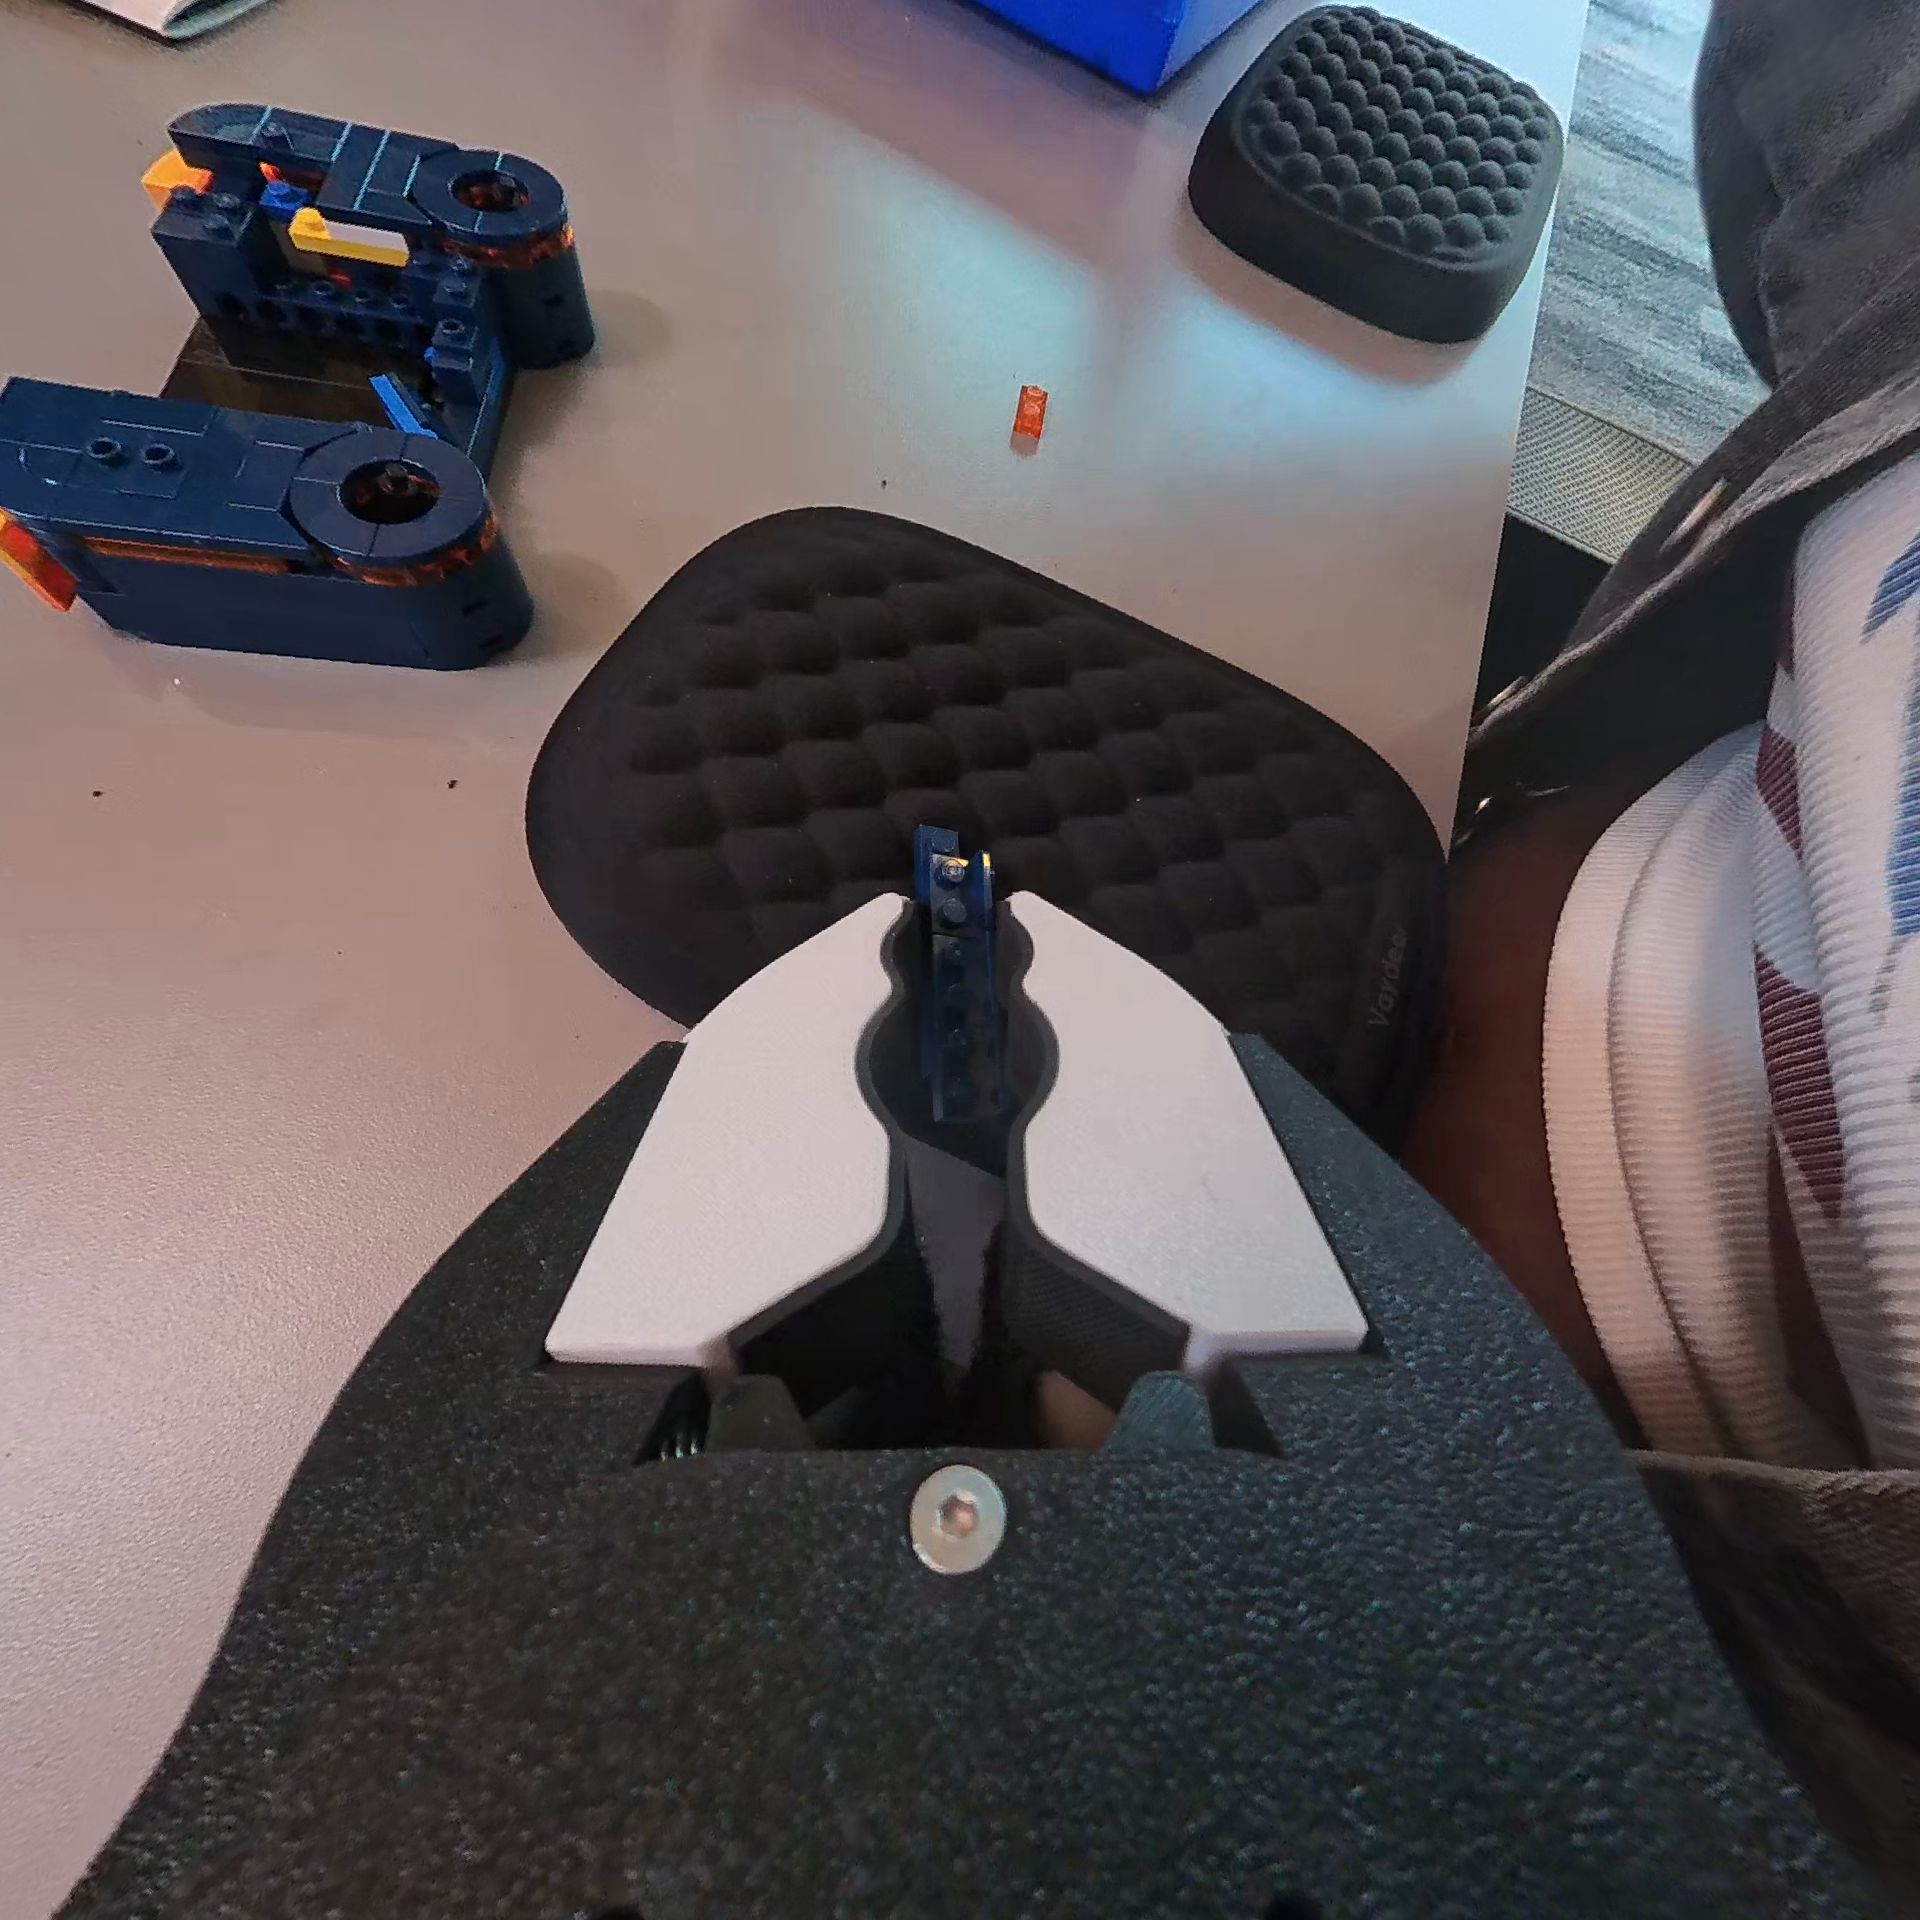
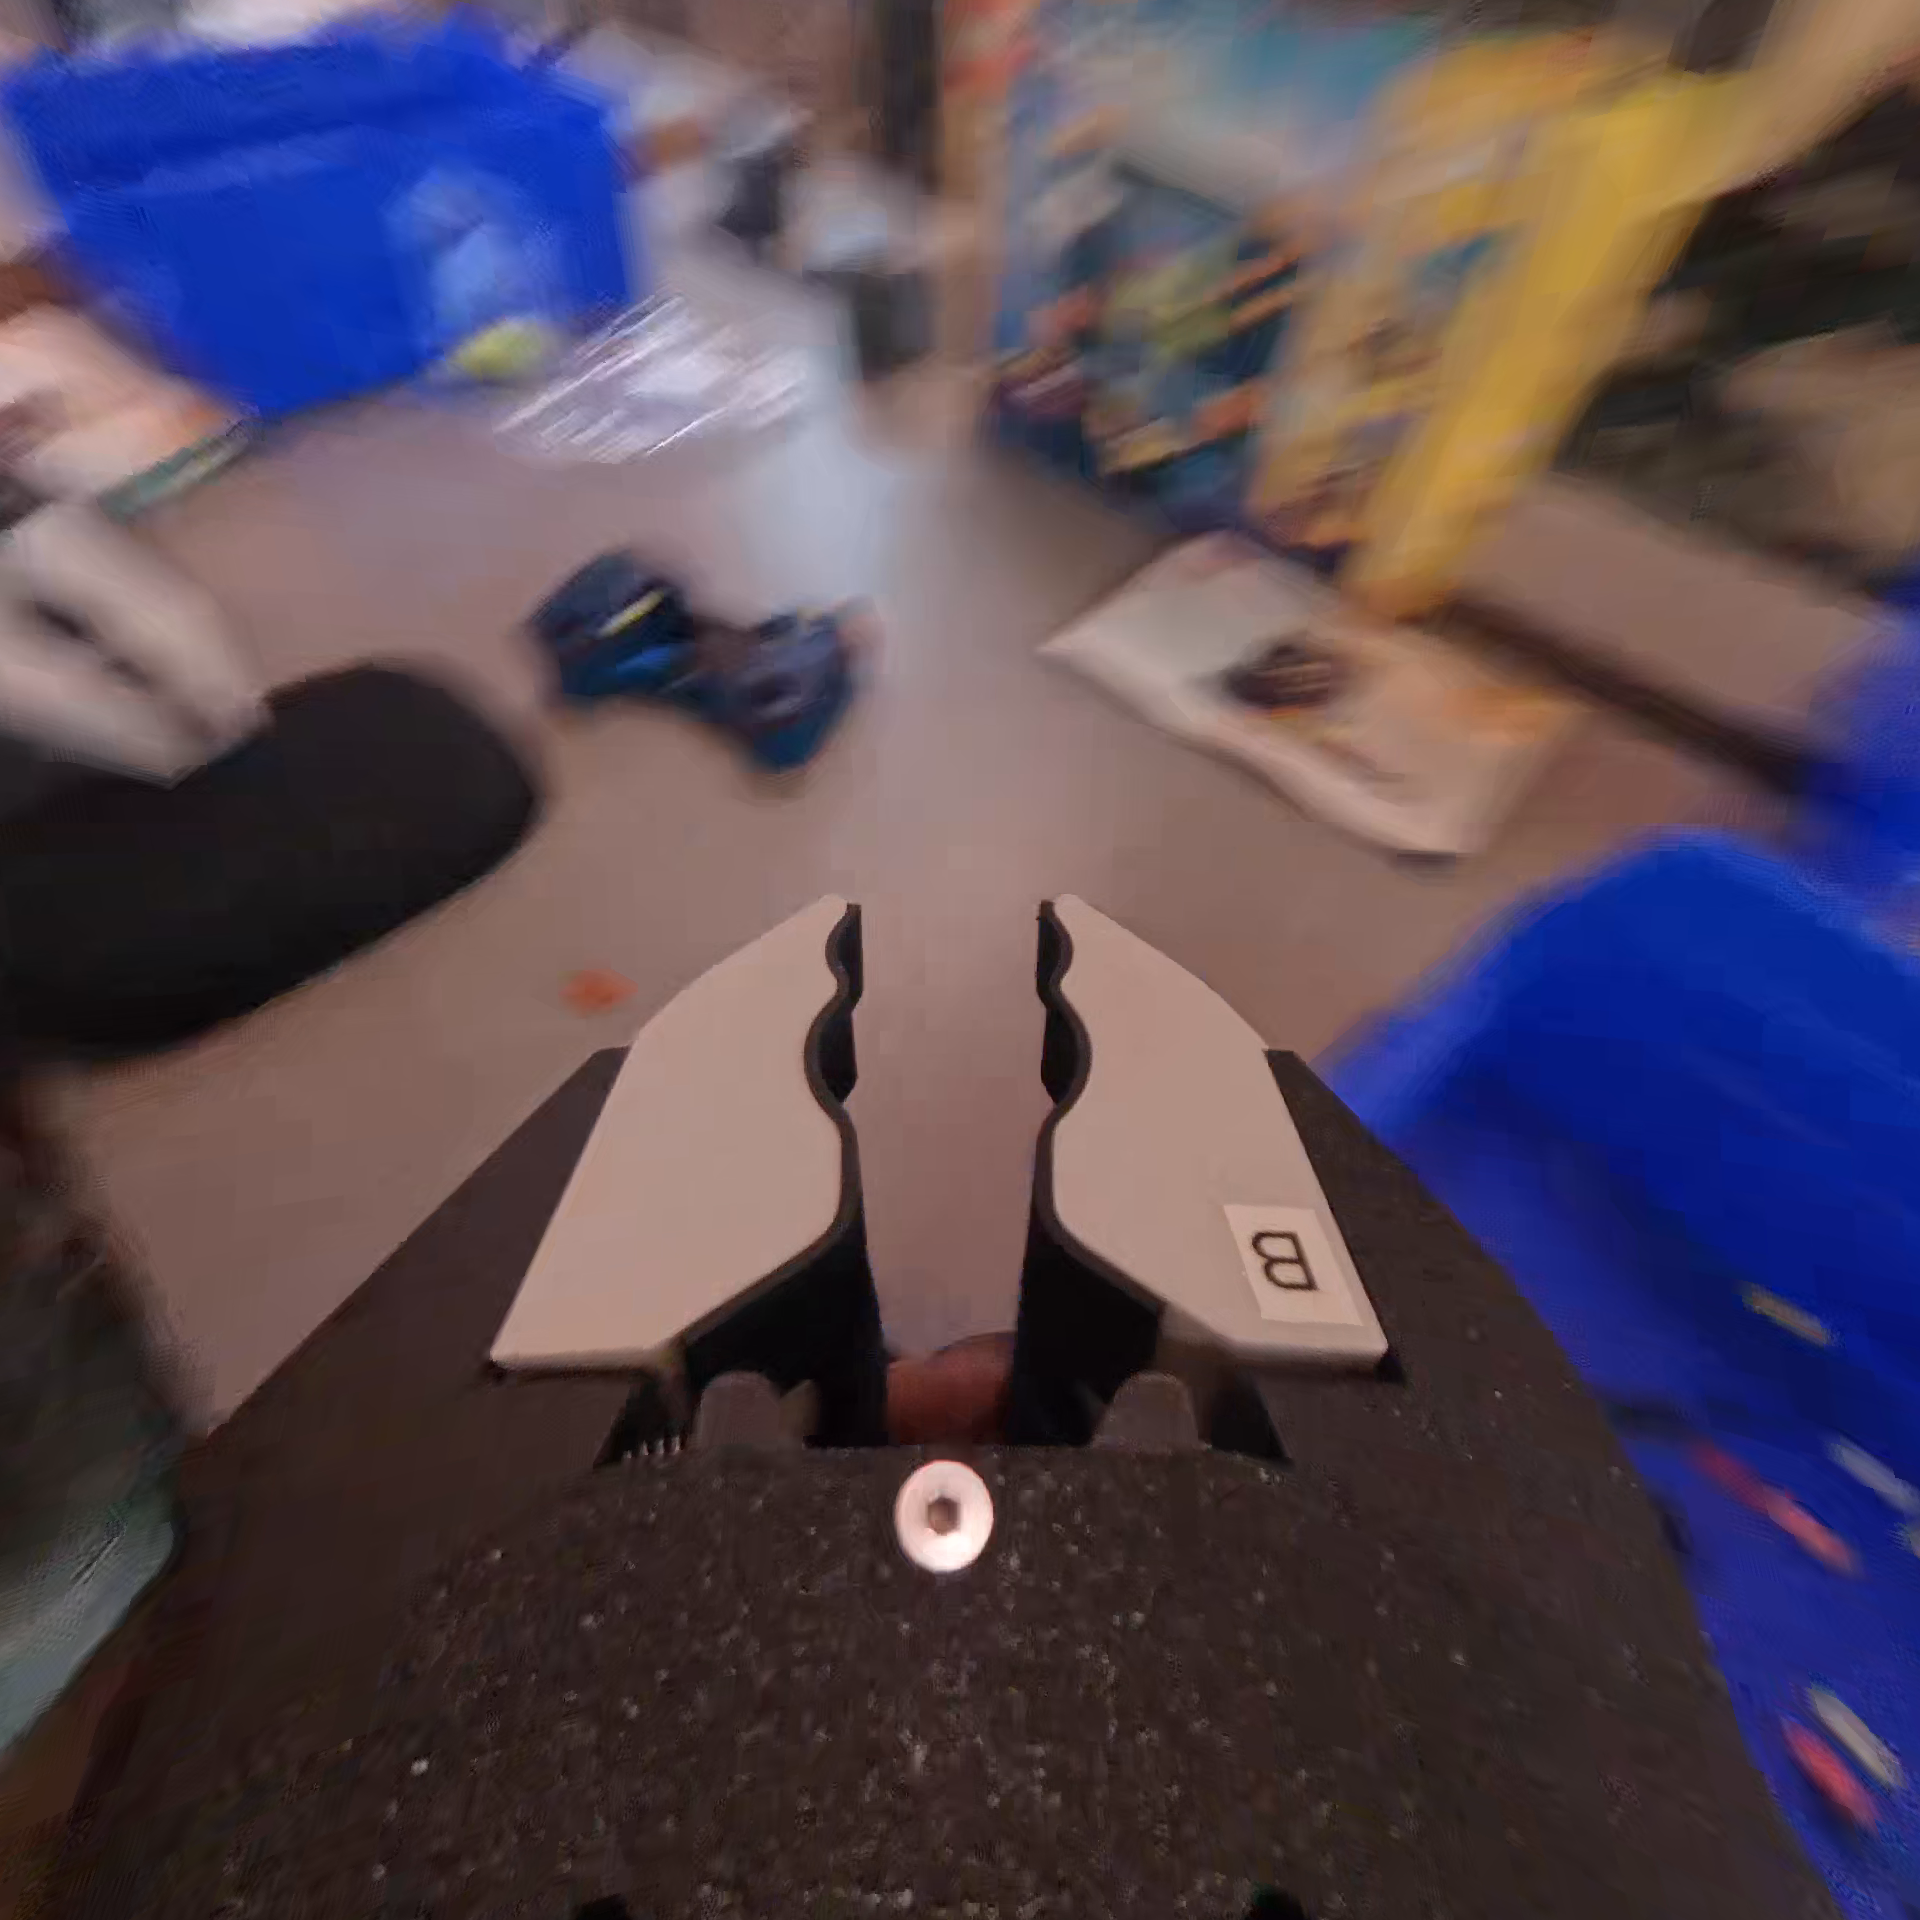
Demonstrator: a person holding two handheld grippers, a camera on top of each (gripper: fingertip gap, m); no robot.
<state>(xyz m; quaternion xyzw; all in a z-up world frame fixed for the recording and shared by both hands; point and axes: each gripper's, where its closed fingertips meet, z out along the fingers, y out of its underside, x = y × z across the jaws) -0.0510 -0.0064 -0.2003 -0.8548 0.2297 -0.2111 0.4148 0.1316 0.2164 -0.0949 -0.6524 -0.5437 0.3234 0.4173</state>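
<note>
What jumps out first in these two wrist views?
The left tongs are shut on a thin dark blue brick strip, held above a black dimpled pad at the table's near edge. Beyond to the left sits a dark blue and orange brick model, with a lone orange piece on the bare table. The right tongs are open and empty; that view is motion-blurred.

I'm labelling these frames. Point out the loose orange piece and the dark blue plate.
orange piece (image 1: 1030, 417), left wrist view, its top face.
dark blue plate (image 1: 964, 1023), left wrist view, its studded face.
</note>
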